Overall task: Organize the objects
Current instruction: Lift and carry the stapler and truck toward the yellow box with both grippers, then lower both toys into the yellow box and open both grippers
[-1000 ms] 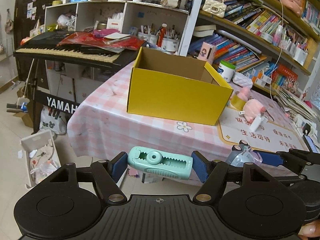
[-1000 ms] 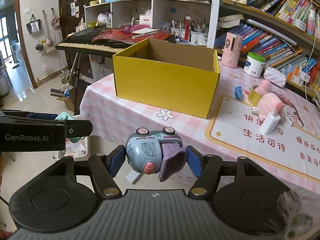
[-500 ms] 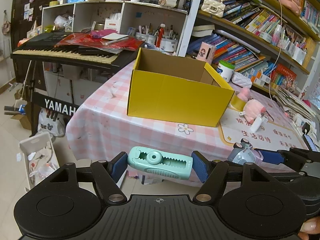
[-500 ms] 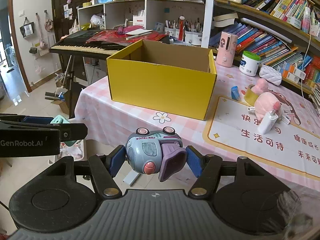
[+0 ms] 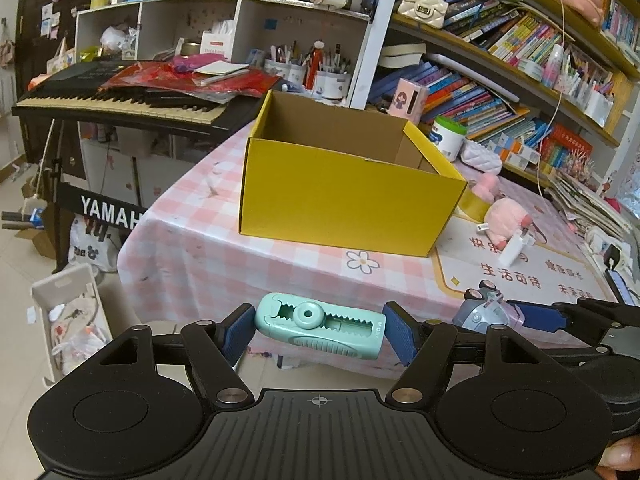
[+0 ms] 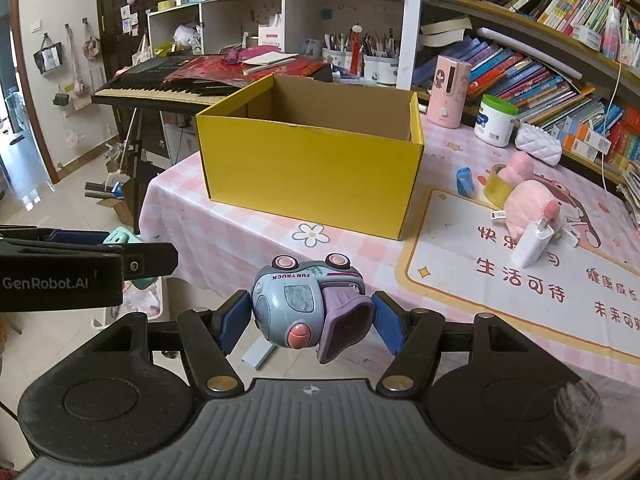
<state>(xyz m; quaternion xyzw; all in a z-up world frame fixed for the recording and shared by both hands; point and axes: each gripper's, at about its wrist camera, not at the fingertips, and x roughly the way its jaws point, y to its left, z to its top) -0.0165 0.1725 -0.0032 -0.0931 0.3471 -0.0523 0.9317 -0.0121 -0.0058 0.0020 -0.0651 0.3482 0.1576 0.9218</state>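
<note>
Mint-green plastic fills the left claw [image 5: 319,326]: a toothed clip-like tool [image 5: 320,326] is clamped end to end between the blue pads. The right claw [image 6: 309,318] is closed on a grey-blue toy truck [image 6: 308,306], held upside down with its wheels up. Both claws hang off the near edge of the counter [image 6: 248,236], above the floor, and the open yellow box [image 6: 312,168], the likely place for both things, stands farther in on the pink check cloth.

The chief risk is a drop before either thing is over the counter. The truck is rounded and gripped at its curved flanks, so it could squirt out if the pads slacken or the claw jolts. The green tool is held only by its short ends and could pivot and slip. A fall here would land on the floor, near the white bin [image 5: 68,320] to the left.

The box's near wall stands tall between the claws and its hollow, so each thing must clear the rim or it will knock the box along the cloth. The two claws sit close side by side and could bump if they go in together.

To the right lie a pink plush toy [image 6: 528,204], a tape roll [image 6: 494,188] and a white charger [image 6: 532,246], apart from the direct path.
</note>
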